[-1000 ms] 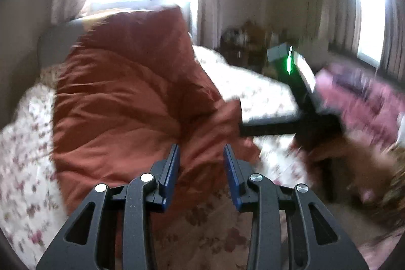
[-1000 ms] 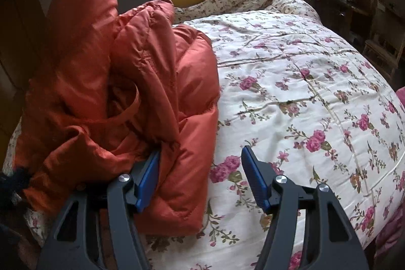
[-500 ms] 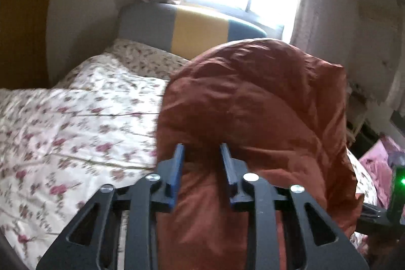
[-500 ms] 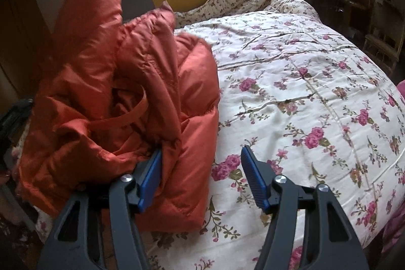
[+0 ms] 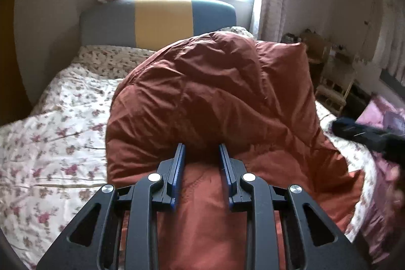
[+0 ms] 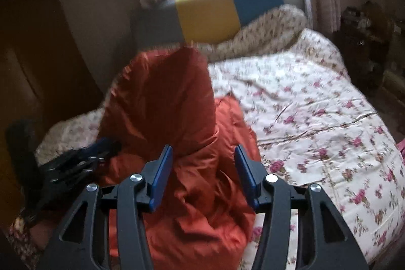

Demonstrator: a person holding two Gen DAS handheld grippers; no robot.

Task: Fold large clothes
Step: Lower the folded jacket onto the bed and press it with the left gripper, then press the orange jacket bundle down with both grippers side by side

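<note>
The jacket lies heaped on the bedspread, seemingly toward its left, headboard behind.

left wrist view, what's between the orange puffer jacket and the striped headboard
In the left wrist view, only floral bedding lies between the orange puffer jacket and the striped headboard; nothing else sits there.

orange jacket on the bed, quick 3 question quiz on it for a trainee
1. True or false: the orange jacket lies flat on the floral bedspread.
2. What is between the fingers of the left gripper? A) bedspread B) jacket fabric C) nothing
3. Which colours are on the headboard?
Key: 1 false, it is bunched up in a heap. 2 B; the jaws have just been closing and pinch it. 3 grey, yellow, blue.
</note>
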